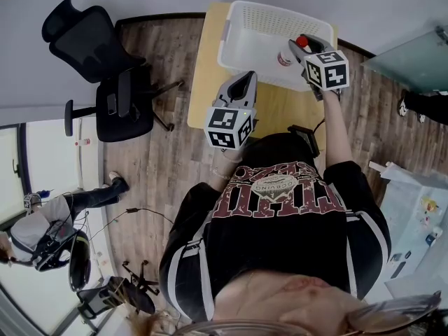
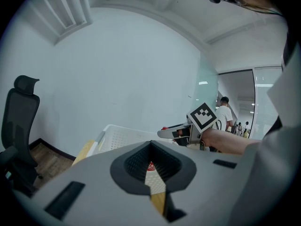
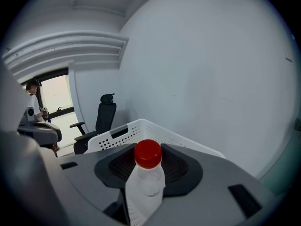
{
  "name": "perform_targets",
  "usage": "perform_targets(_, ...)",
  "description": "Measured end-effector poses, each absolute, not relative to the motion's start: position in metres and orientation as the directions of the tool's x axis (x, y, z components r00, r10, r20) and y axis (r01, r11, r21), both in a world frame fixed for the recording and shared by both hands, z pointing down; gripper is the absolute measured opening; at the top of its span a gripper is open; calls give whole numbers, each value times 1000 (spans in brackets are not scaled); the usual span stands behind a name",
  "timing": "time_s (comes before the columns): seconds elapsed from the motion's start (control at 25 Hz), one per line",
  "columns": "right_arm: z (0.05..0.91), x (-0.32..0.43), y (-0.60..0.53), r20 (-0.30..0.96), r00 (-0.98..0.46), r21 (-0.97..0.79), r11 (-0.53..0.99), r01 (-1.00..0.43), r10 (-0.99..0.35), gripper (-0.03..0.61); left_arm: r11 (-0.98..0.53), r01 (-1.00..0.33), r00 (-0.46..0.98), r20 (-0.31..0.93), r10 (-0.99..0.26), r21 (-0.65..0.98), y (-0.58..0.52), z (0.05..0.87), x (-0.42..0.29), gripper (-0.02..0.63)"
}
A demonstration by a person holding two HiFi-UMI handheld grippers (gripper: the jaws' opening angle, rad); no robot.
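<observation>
Bottle [image 3: 145, 185] status first: the clear one with the red cap [image 3: 148, 153] is pinched at the neck between the jaws of the right gripper [image 1: 308, 47], cap poking up just above the pads. From the head view it sits inside the outline of the white basket [image 1: 260, 44], toward the basket's right side. Whether its base touches the basket floor or hangs just off it, the pictures don't settle.

The left gripper [image 1: 246, 78] isn't doing much. Its jaws stand only a narrow slit apart with nothing in between, just basket mesh and a strip of the wooden table [image 1: 203, 82] showing through. It hovers over the table by the basket's near edge, well apart from the bottle.

So the way it reads: the grab is done and the bottle is at the basket, but the grip isn't let go yet. No other item shows in the part of the basket that's visible. A black office chair [image 1: 105, 68] stands off to the left on the floor.
</observation>
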State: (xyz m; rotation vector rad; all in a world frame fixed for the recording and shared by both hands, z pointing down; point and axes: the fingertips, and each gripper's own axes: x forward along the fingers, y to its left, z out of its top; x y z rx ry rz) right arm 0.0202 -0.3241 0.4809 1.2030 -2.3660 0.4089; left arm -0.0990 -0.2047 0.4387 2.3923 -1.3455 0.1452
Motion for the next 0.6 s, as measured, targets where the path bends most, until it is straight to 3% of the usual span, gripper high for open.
perform_targets(0.6,449,18,-312,474,-547,-33,607,-794,-690,170,-462,-840,532,266,-804,284,-196,436,-92,48)
